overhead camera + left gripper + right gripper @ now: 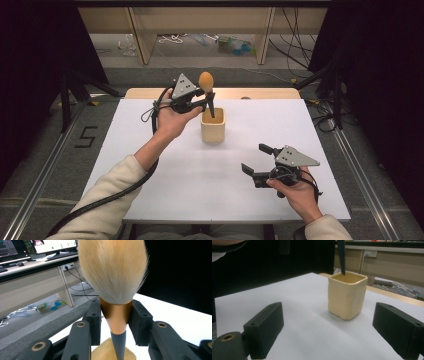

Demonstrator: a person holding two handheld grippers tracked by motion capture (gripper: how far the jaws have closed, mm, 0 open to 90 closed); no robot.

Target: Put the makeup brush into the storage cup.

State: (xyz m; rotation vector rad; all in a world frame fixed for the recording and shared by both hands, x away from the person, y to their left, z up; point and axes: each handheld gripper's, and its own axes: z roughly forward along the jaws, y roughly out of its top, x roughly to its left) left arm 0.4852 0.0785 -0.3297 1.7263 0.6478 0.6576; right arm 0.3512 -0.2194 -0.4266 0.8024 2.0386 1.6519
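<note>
Our left tongs, just above centre in the high view, are clamped on the copper collar of a brush whose tan bristles stand up and whose dark handle tip dips into the cream cup right below. Our right tongs, at lower right of that view, gape wide with nothing between them, resting low over the white tabletop. The cup sits up and to the left of them, well apart.
</note>
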